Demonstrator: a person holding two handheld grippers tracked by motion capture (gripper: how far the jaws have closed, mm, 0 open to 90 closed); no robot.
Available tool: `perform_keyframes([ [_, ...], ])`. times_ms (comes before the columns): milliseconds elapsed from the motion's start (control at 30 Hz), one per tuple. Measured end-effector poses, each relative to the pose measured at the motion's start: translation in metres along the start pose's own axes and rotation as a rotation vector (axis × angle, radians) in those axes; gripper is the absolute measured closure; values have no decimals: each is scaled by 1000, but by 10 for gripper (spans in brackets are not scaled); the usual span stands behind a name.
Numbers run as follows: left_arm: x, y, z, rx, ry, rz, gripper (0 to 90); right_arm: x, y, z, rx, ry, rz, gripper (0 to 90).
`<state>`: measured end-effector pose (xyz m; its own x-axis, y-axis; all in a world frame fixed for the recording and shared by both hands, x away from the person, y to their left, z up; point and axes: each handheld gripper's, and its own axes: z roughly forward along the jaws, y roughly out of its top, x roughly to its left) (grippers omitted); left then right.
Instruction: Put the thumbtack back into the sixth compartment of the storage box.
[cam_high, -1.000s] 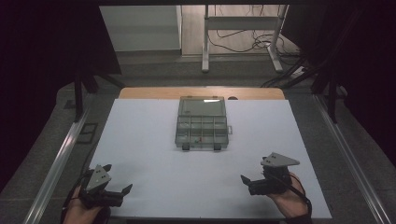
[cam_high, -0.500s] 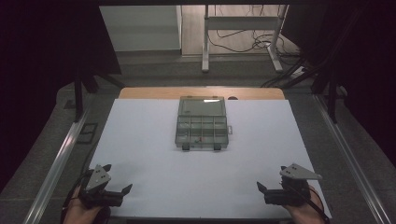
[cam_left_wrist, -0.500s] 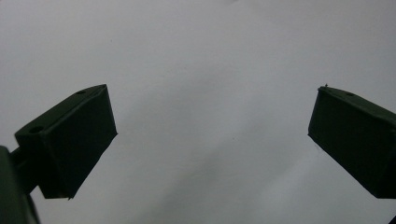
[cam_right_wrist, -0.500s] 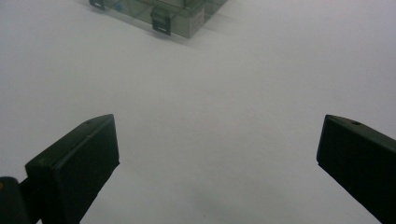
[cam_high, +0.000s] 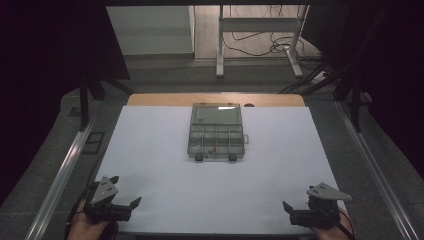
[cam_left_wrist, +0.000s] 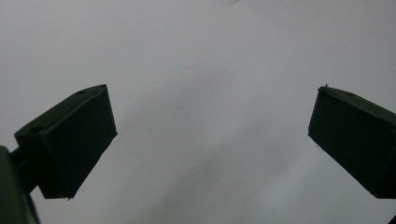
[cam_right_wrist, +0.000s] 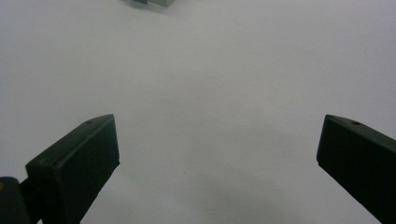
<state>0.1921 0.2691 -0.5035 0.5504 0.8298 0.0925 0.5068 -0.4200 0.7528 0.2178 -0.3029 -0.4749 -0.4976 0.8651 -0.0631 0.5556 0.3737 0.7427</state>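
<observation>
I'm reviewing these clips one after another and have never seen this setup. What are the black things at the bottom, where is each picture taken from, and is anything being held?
There is no robot here. A person holds a hand-held black two-jaw left gripper and a matching right gripper, one in each hand, at the near corners of the white table surface. The high view comes from a fixed camera above the person's side, looking forward and down. The other two pictures come from small cameras riding on each gripper, looking out between its own two black jaws. In both gripper views the jaws stand wide apart with bare white surface between them, so nothing is held. On the table, toward the far middle, lies a clear plastic compartment box with a closed lid and two dark latches; a few small items sit inside, too small to identify.
</observation>
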Motion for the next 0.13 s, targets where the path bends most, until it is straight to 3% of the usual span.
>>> perform_keyframes([
  [133, 0, 0, 0, -1, -1, 0, 11, 0, 0, 2, 17, -3, -9, 0],
])
